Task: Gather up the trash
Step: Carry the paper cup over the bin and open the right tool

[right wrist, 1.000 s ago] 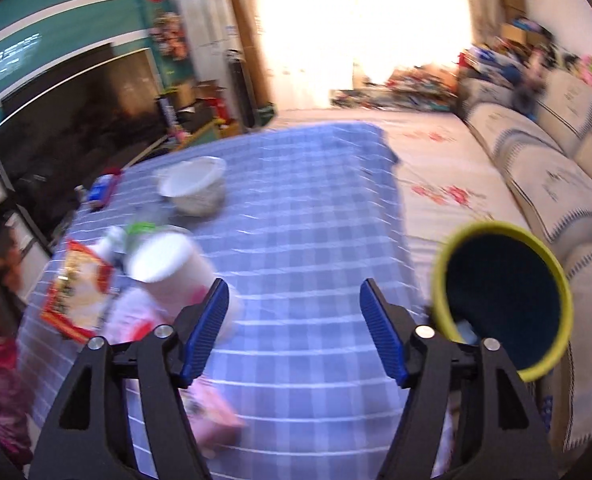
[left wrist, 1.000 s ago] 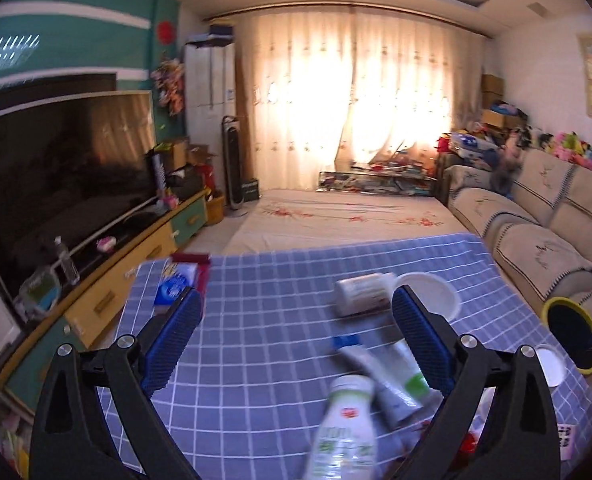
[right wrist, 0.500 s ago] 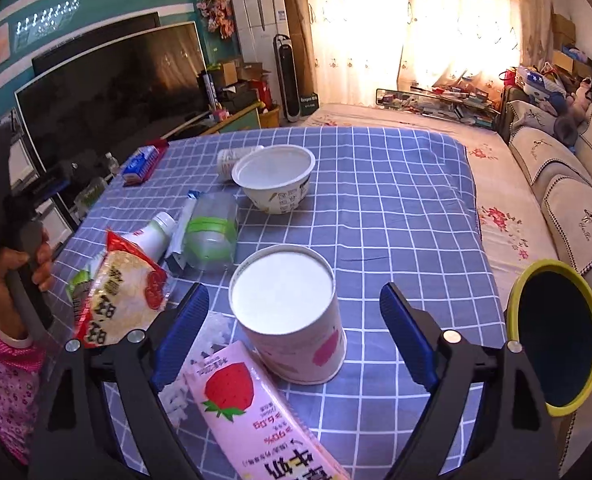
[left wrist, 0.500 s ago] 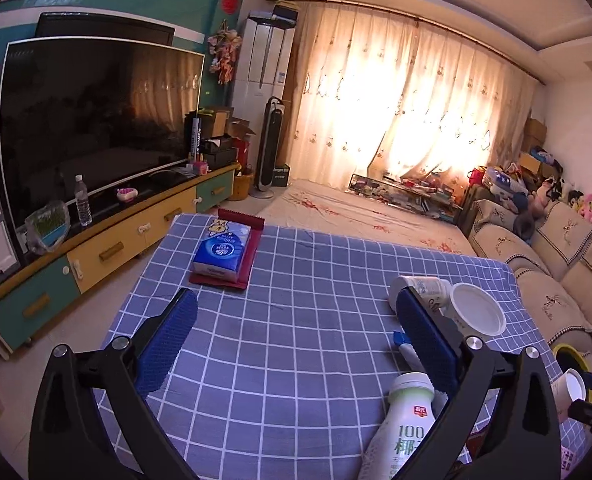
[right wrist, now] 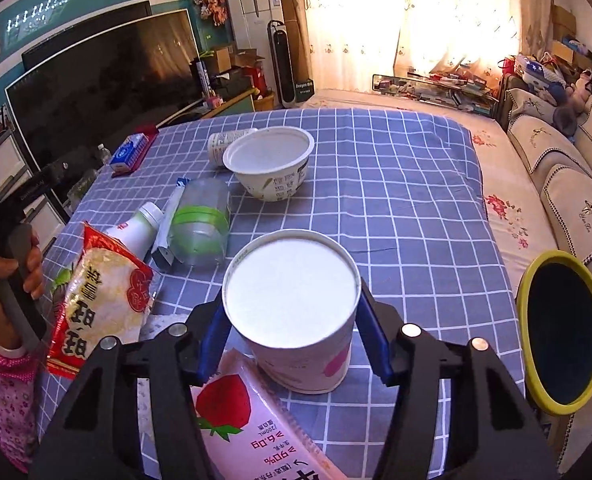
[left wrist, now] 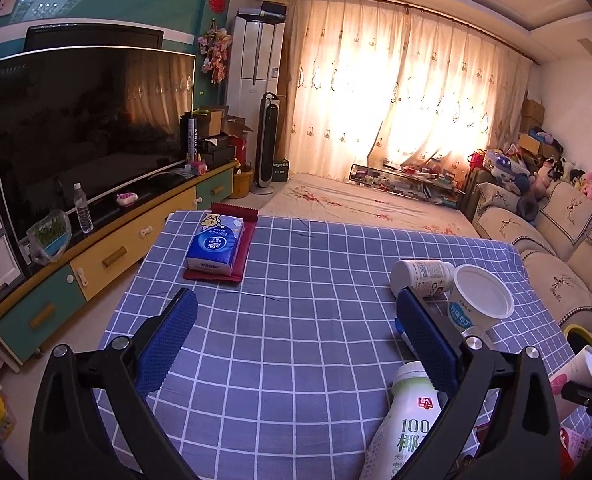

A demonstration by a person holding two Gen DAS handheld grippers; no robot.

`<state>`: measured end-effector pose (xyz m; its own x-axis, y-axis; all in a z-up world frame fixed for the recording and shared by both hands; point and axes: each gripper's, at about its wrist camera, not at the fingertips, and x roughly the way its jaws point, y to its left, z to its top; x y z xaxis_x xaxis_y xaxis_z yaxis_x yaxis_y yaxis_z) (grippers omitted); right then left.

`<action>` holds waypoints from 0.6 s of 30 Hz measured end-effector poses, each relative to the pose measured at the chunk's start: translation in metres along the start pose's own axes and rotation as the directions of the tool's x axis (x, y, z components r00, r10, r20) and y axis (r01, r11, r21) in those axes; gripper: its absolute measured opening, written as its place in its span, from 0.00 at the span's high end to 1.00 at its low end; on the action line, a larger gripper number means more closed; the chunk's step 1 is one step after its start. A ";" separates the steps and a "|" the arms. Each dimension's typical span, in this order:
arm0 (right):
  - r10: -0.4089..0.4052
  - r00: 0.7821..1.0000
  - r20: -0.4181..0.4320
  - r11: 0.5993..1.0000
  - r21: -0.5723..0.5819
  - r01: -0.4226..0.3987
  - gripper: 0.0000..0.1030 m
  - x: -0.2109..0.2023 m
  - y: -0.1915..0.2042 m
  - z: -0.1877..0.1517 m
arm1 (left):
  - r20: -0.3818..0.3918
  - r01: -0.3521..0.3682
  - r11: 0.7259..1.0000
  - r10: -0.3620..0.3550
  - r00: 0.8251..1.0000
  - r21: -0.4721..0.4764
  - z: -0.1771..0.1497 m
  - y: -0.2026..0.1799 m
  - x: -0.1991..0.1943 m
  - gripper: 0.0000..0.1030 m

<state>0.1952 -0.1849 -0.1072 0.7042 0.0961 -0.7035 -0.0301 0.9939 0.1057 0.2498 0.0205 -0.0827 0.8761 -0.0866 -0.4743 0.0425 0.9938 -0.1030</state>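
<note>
**Right claw closed in around the cup**

Jaws on the right claw (right wrist: 290, 322) have just been narrowing since the last frame, when they stood wide of the cup (right wrist: 292, 312); now both blue pads flank its upper wall just under the rim. Pads look touching or very nearly so; I read it as a grip, but can't confirm real pressure.

Handling, my guess: paper cup, empty-looking, very light, thin wall. Squeeze hard and it ovals or buckles. Rim is the stiffest band, so holding just below it is right. It stands upright on the desk (right wrist: 395, 208), base beside a pink strawberry carton (right wrist: 252, 420).

Left claw (left wrist: 296, 340) is wide, nothing between the pads, hovering over bare checked cloth; a white bottle (left wrist: 407, 412) lies by its right finger.

Yellow-rimmed bin (right wrist: 563, 332) sits off the desk's right edge.

Hard to see: cup's lower front, carton's near end cut off, bin's inside just dark, a tube mostly hidden behind the clear green-banded jar (right wrist: 202, 228).
</note>
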 end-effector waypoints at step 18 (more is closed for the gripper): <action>-0.336 0.938 0.080 0.921 0.237 0.309 0.46 -0.050 -0.128 0.001 | 0.020 0.009 1.000 -0.009 1.000 -0.007 -0.001 -0.002 -0.006 0.05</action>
<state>0.1645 -0.3169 -0.0853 0.7279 -0.2479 -0.6392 0.3585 0.9324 0.0466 0.2438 0.0192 -0.0803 0.8851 -0.0940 -0.4558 0.0470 0.9924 -0.1134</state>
